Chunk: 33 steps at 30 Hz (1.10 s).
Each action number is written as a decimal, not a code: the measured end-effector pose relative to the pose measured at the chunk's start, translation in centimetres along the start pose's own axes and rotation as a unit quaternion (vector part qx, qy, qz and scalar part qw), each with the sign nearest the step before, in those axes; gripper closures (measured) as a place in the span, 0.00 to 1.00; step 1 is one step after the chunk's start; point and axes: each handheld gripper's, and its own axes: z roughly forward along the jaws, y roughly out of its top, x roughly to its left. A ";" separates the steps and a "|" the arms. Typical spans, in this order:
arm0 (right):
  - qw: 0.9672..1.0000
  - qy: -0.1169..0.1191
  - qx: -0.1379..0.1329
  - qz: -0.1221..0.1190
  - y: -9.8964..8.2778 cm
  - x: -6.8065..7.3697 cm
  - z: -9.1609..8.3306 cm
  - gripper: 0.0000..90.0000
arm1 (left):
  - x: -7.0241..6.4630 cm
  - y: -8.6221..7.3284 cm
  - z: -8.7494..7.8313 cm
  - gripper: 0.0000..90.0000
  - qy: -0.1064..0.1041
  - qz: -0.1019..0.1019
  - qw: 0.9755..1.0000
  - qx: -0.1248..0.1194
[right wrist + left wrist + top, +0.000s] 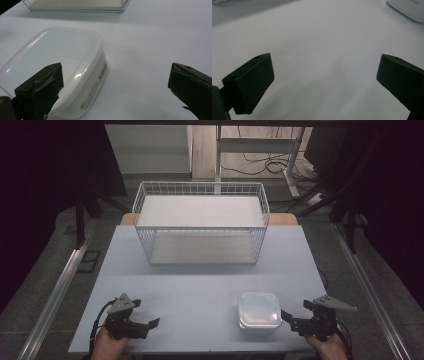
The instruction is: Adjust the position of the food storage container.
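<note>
- While the lidded container (259, 310) sits on the desk (200, 285), the right gripper (290, 318) gapes wide just beside it.
- Well left of the container, the left gripper (147, 317) gapes wide too.

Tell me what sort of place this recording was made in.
Probably a lab or office data-collection station: a plain table holding a white wire basket and a lidded plastic container, with desk legs and loose cables behind.

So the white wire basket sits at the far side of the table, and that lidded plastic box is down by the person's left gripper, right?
Not quite. The plastic box lies by the right gripper, not the left gripper; the high view shows this. The wire basket is indeed at the far side of the table.
</note>
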 end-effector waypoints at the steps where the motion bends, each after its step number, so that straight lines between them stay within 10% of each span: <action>1: 1.000 -0.003 0.000 0.003 0.0 -0.1 0.0 0.00 | 0.0 0.0 0.0 0.01 0.000 0.000 1.000 0.000; 9: 1.000 -0.010 0.004 0.006 0.6 0.3 -0.4 0.08 | 0.0 0.0 0.1 0.01 -0.002 0.001 1.000 0.003; 13: 0.999 -0.020 0.028 0.013 0.7 0.4 0.0 0.34 | -0.1 0.0 0.2 0.01 -0.002 0.002 1.000 0.005; 20: 0.997 0.006 0.063 -0.043 0.9 1.5 1.1 0.92 | -0.2 0.1 0.4 0.02 -0.005 0.004 1.000 0.012; 33: 0.994 0.042 0.077 -0.062 1.0 3.6 2.3 0.99 | -0.3 0.2 0.6 0.03 -0.007 0.001 1.000 0.022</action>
